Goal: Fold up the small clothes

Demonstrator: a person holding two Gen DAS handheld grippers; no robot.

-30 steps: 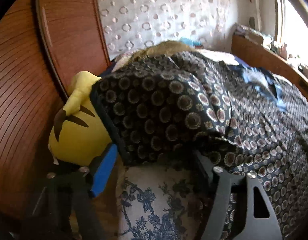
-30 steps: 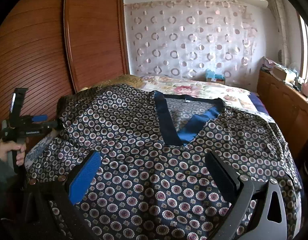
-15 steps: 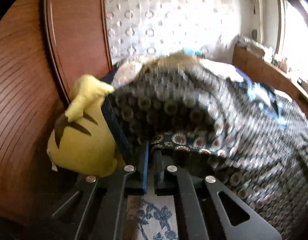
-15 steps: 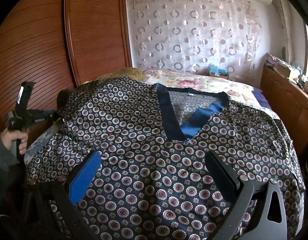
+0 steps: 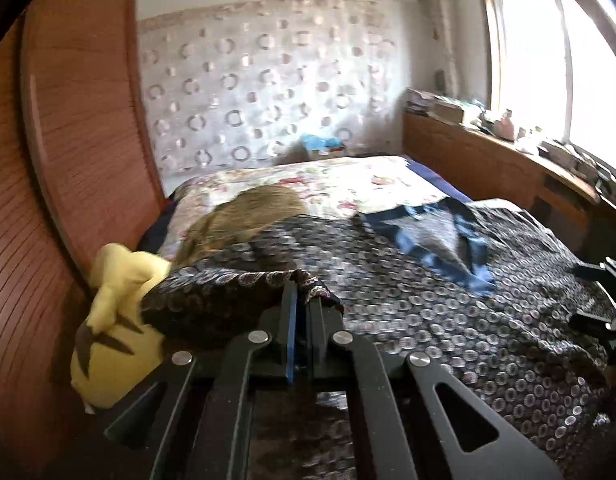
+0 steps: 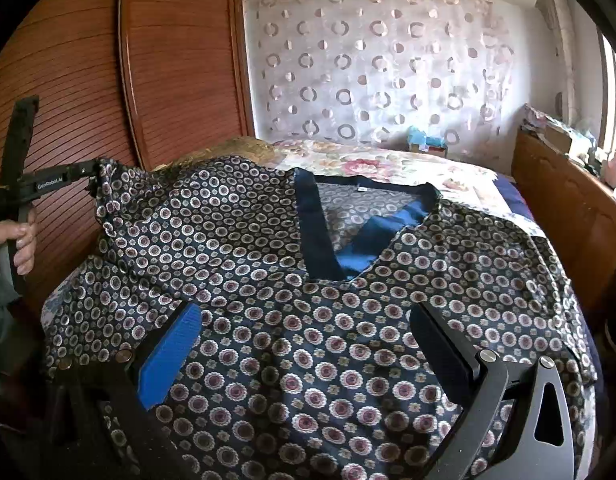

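A dark navy top with a ring-and-flower print and a plain blue V-neck band lies spread face up over the bed. My left gripper is shut on the edge of its left sleeve and holds that edge lifted off the bed. From the right wrist view the left gripper shows at the far left, with the sleeve hanging from it and a hand on its handle. My right gripper stands open just above the lower front of the top, nothing between its fingers.
A yellow plush toy lies at the bed's left edge against the wooden wardrobe. A brown furry thing sits beyond the sleeve. A floral bedsheet covers the far bed. A wooden ledge with clutter runs along the right, under the window.
The left gripper went from open beside the sleeve to shut on its edge, then rose with it. The right gripper stayed still and open.
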